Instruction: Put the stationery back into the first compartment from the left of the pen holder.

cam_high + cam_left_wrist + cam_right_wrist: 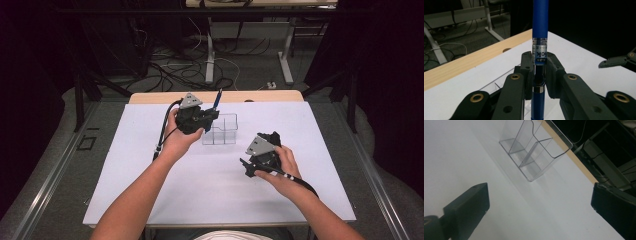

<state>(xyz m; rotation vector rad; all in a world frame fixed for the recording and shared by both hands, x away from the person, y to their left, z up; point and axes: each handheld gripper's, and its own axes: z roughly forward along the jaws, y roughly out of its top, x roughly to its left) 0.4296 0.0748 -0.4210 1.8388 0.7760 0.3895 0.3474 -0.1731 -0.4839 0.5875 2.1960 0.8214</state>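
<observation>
A blue pen (217, 100) stands nearly upright in my left gripper (212, 116), just left of a clear plastic holder (222, 131) with compartments. In the left gripper view the two pads press on the pen (540, 30) at its labelled clear section, with my left gripper (539, 65) shut on it. My right gripper (256, 149) hovers low over the white tabletop, to the right of the holder and nearer the person. In the right gripper view its jaws stand far apart with only bare table between them (539, 207), and the holder (534, 152) lies ahead, with nothing in the compartments that show.
The white sheet (150, 175) covers the table, with a wooden strip (150, 97) along its far edge. Beyond that are table legs and cables on the floor (210, 65). A jaw of the right gripper (619, 61) shows at the right of the left gripper view.
</observation>
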